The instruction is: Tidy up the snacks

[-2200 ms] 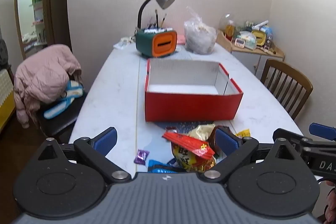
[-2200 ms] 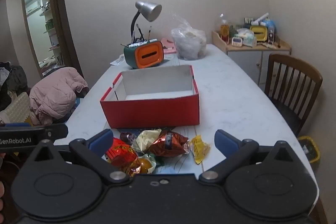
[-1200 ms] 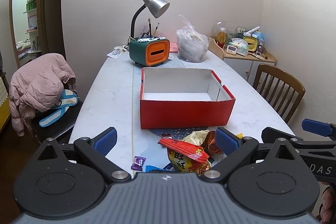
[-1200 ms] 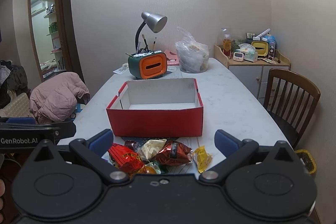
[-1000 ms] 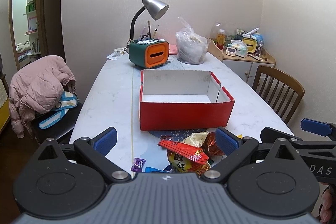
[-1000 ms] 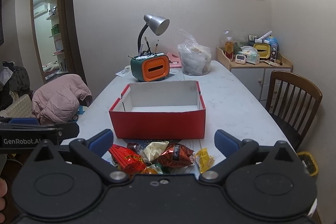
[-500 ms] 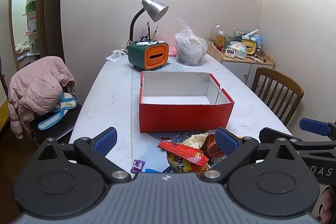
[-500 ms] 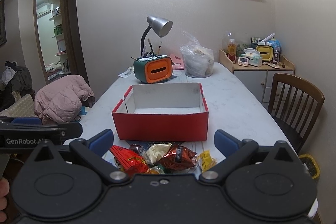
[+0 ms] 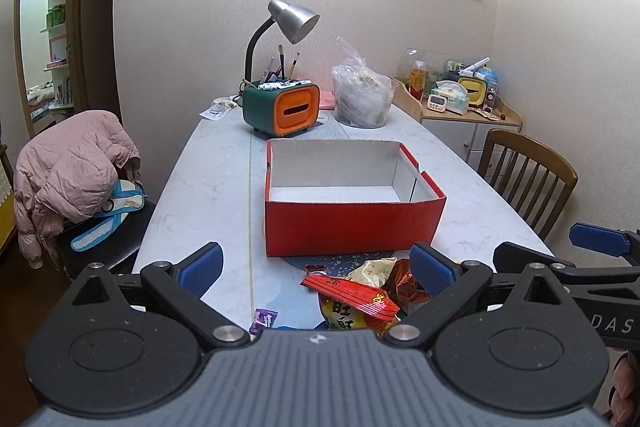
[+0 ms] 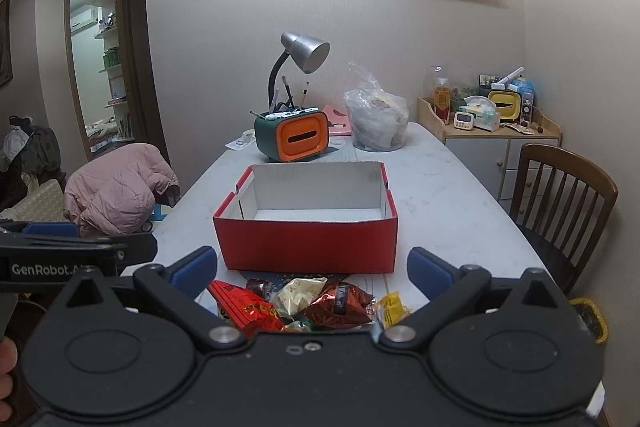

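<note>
An empty red box (image 9: 352,227) (image 10: 308,243) with a white inside stands mid-table. A pile of snack packets (image 9: 360,299) (image 10: 304,303) lies just in front of it, near the table's front edge: a red packet (image 10: 248,305), a cream one, a brown foil one (image 10: 340,303), a small yellow one (image 10: 390,307). A small purple candy (image 9: 263,319) lies to the left. My left gripper (image 9: 316,269) is open and empty above the pile. My right gripper (image 10: 312,269) is open and empty, held beside the left one.
A green-and-orange pen holder (image 9: 282,107) with a desk lamp (image 9: 294,19) and a clear bag (image 9: 362,99) stand at the table's far end. A chair with a pink jacket (image 9: 72,171) is at the left, a wooden chair (image 10: 560,195) at the right.
Both grippers have risen and tilted up a little, so the box and the snack pile sit lower in view. Both stay open and empty.
</note>
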